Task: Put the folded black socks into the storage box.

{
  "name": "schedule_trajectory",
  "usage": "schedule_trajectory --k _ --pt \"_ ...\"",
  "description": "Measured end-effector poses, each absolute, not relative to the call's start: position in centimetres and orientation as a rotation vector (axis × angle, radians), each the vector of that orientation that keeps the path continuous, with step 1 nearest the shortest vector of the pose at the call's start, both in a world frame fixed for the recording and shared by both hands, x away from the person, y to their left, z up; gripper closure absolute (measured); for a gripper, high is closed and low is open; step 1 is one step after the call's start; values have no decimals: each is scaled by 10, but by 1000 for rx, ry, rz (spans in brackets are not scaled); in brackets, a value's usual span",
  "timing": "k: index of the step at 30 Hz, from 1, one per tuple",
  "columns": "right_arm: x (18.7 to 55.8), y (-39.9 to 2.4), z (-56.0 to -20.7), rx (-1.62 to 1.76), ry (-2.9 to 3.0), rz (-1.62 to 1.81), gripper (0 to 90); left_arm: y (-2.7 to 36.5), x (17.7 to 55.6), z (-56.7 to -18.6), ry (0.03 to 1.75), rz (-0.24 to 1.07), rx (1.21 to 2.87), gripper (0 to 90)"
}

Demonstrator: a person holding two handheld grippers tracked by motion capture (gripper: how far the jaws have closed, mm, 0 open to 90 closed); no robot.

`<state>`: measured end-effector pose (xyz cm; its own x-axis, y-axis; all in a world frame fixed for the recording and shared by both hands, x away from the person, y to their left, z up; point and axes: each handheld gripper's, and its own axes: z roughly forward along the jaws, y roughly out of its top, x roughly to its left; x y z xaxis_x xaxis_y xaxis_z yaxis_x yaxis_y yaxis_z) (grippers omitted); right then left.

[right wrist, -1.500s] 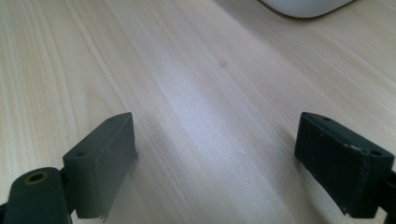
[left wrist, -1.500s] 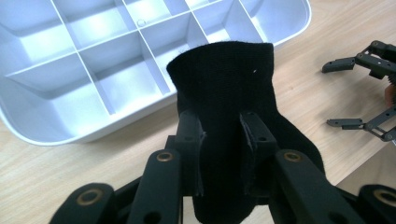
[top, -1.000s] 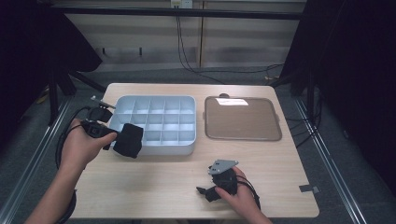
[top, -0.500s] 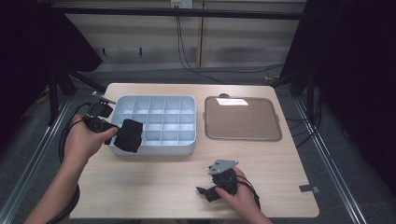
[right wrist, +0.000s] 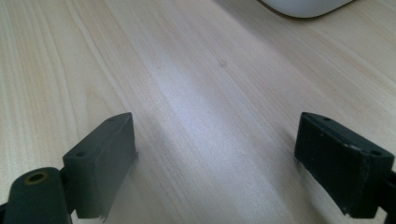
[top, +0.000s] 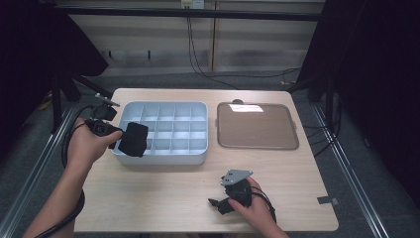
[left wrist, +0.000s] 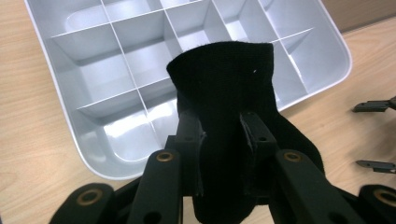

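Two handheld grippers work over a pale wooden table (top: 163, 198) standing in a dim room, with dark drapes at both sides, a light back wall and cables trailing down to the grey floor. The left gripper (left wrist: 219, 126), seen from above at the table's left edge, has its jaws clamped on a folded black cloth (left wrist: 224, 88), which hangs over the near left corner of a light grey compartment tray (top: 195, 116). In the left gripper view the cloth rises between the pads and covers part of the tray's near cells. A flat brown lid (top: 257, 126) lies just beside the tray on its right. The right gripper (top: 225, 201) rests low on the bare wood near the front edge, well apart from the tray; its jaws stand wide apart with nothing but wood grain between them. Metal rails run along the floor on either side of the table.
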<state>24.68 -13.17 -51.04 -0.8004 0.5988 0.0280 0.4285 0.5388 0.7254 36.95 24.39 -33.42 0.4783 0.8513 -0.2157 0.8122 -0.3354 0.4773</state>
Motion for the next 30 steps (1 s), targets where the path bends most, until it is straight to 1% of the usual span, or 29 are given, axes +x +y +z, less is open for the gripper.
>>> schedule_trajectory --k 12,21,30 --pt "247 -132 -510 869 2553 1112 121 258 387 -352 1449 110 2182 721" --pt "247 -132 -510 865 2554 1112 121 269 398 -374 1514 102 2177 721" --pt "247 -132 -511 863 2554 1113 121 278 403 -387 1566 106 2173 718"
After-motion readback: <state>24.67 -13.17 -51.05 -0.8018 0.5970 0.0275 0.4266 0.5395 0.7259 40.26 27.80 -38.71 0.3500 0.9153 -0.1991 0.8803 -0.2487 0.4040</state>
